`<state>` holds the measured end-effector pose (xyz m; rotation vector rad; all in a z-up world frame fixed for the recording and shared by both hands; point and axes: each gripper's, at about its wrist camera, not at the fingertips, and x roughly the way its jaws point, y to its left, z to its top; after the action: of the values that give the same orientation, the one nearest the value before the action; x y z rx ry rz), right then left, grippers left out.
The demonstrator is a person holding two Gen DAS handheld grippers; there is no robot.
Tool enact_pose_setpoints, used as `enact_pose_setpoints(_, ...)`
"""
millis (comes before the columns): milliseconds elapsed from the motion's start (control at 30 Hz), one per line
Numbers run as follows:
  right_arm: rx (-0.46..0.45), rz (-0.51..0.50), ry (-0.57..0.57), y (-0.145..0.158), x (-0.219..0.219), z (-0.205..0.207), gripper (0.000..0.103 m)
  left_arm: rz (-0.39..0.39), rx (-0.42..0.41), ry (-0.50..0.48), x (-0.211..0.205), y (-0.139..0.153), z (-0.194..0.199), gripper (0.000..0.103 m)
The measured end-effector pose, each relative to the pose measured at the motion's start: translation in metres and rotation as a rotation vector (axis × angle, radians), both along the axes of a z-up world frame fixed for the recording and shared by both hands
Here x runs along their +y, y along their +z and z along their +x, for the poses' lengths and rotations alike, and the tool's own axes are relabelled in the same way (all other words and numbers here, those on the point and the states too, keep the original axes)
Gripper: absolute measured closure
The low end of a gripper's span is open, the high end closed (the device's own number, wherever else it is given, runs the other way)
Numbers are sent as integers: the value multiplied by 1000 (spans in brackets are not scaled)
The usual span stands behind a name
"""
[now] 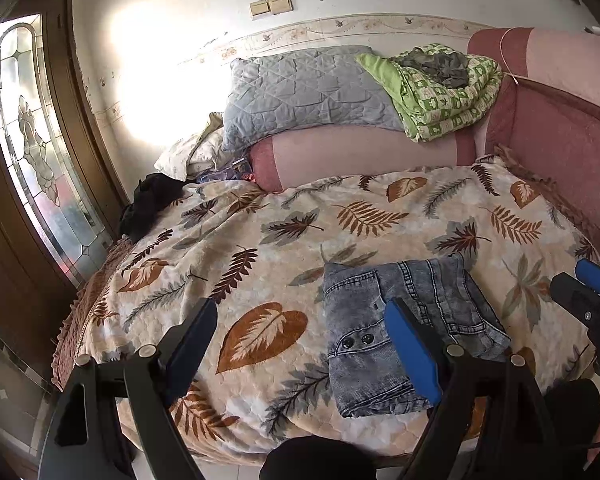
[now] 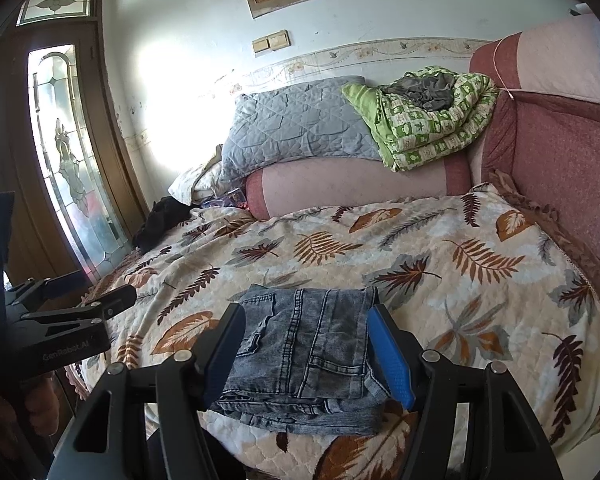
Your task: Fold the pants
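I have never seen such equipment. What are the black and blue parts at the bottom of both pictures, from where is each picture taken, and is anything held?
They are two hand-held grippers, not a robot. Each picture comes from a camera on one gripper, looking along its fingers. The left gripper and right gripper both stand open and hold nothing. The folded grey-blue denim pants lie on the leaf-patterned bedspread, in front of the right gripper.

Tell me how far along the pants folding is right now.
Looks nearly done: the jeans lie as a compact folded stack on the leaf-print bedspread. Nothing is in hand; left gripper and right gripper are open and empty. At most, a final tidy remains.
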<state>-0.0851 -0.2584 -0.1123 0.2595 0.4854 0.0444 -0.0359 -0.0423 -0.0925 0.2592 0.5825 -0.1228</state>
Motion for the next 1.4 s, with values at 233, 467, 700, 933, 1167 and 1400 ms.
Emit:
enact_pose_setpoints(233, 6, 23, -13, -5, -9, -1, 36, 24, -6, -27, -12, 0, -4, 17)
enact_pose_setpoints(467, 7, 29, -21, -4, -12, -2, 36, 26, -4, -30, -12, -1, -6, 17)
enact_pose_setpoints(700, 19, 1, 1, -4, 1, 2, 36, 18, 8, -13, -3, -5, 1, 17)
enact_pose_setpoints(933, 26, -9, 7, -5, 6, 4, 36, 8, 20, 4, 5, -9, 5, 17)
enact_pose_setpoints(1167, 41, -10, 21, -9, 10, 8, 36, 14, 21, 8, 5, -11, 7, 17)
enact_pose_setpoints(1400, 57, -13, 18, -15, 9, 8, 36, 29, 43, 53, 11, -28, 16, 17)
